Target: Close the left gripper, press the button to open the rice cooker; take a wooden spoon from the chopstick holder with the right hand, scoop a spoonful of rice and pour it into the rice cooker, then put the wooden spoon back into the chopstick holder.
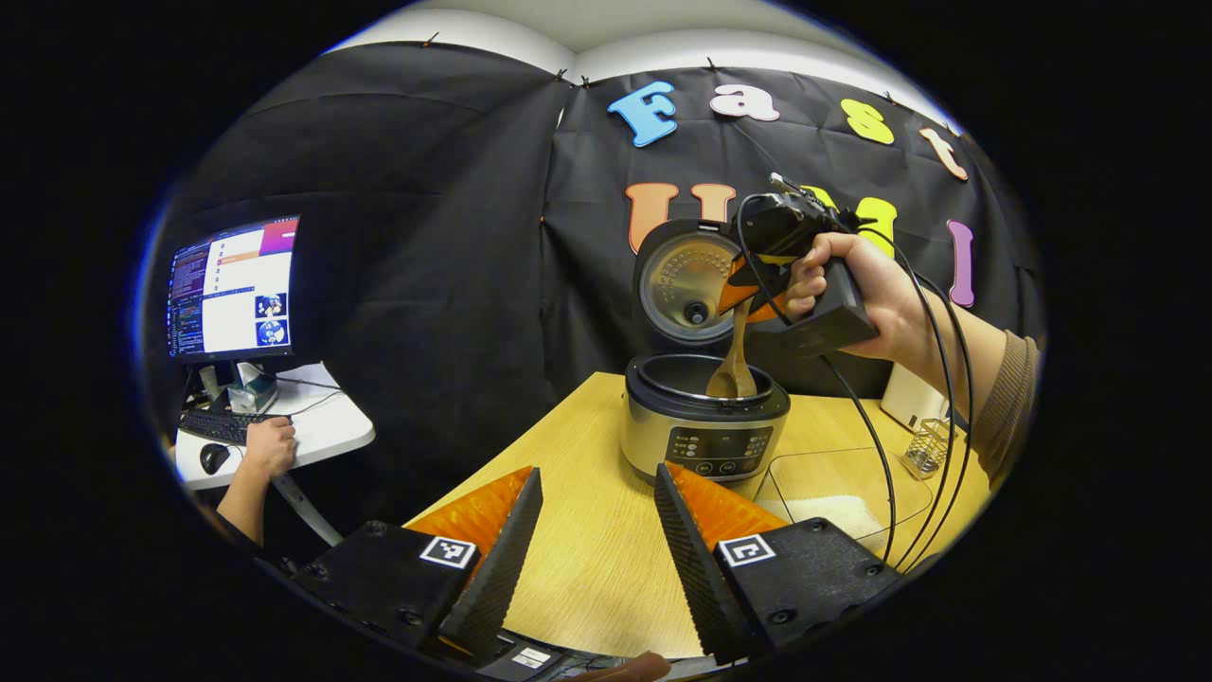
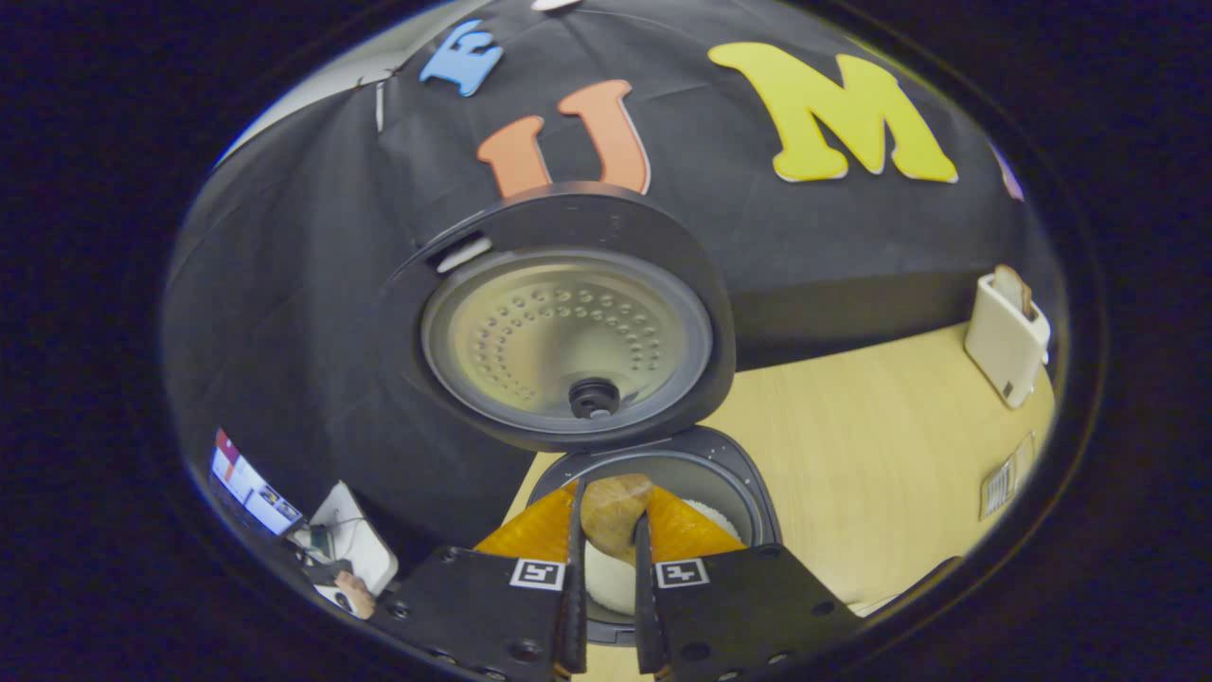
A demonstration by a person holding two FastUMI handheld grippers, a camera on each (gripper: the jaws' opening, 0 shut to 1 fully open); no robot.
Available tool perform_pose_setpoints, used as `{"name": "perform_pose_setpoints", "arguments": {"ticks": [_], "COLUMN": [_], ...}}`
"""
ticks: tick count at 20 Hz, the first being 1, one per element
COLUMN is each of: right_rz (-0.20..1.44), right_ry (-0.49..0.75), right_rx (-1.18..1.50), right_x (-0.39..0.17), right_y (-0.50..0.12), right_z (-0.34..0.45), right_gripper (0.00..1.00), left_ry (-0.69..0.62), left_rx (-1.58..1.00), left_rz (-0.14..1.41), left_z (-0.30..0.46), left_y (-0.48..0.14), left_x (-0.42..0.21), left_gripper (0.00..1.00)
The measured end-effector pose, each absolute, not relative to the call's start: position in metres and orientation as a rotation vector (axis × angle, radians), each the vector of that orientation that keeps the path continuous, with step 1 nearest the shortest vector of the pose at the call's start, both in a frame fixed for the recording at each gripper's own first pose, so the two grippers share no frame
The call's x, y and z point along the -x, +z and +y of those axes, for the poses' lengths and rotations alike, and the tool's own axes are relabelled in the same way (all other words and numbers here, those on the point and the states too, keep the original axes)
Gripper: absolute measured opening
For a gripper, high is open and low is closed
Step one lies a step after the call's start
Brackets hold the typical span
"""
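Note:
The rice cooker (image 1: pixel 705 431) stands on the wooden table (image 1: pixel 587 559) with its lid (image 1: pixel 684 284) swung up. A hand holds my right gripper (image 1: pixel 745 292) above the pot, shut on a wooden spoon (image 1: pixel 733 371) whose bowl hangs down into the pot. In the right gripper view the spoon (image 2: pixel 614 516) is pinched between the fingers of the right gripper (image 2: pixel 609 530), over white rice (image 2: pixel 606 583) in the pot, below the lid (image 2: pixel 568 327). My left gripper (image 1: pixel 597 472) is open in front of the cooker, nothing between its fingers. A wire chopstick holder (image 1: pixel 928 445) stands to the right.
A clear container with rice (image 1: pixel 838 493) sits right of the cooker. A white appliance (image 2: pixel 1007 336) stands near the back wall. Black cables (image 1: pixel 885 445) hang from the right gripper. On the left, a monitor (image 1: pixel 232 284) and a person's hand (image 1: pixel 270 445) at a side desk.

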State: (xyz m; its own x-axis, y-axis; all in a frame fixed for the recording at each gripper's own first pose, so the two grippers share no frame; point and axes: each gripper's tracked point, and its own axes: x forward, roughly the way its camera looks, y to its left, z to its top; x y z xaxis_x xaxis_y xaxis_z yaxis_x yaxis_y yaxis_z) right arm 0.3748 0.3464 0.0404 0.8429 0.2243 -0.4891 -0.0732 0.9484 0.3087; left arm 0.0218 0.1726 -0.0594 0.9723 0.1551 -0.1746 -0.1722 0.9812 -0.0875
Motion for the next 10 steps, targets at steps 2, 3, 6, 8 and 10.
{"name": "perform_pose_setpoints", "arguments": {"ticks": [2,3,6,8,10], "right_rz": [0.496,0.466,0.421,0.393,0.366], "right_ry": [0.165,0.154,0.151,0.158,0.166], "right_rx": [-0.192,-0.095,0.044,0.101,0.103], "right_x": [-0.372,-0.371,-0.364,-0.358,-0.352], "right_y": [0.047,0.045,0.05,0.055,0.066], "right_z": [0.348,0.347,0.352,0.359,0.362], "right_gripper": [0.2,0.2,0.2,0.2,0.2], "left_ry": [0.152,0.144,0.122,0.12,0.118], "left_rx": [0.096,0.092,0.072,0.069,0.067], "left_rz": [0.159,0.153,0.133,0.126,0.128], "left_z": [0.166,0.162,0.153,0.152,0.15], "left_y": [-0.056,-0.054,-0.047,-0.045,-0.045], "left_x": [-0.021,-0.021,-0.02,-0.02,-0.019], "left_gripper": [0.78,0.78,0.78,0.78,0.78]}}
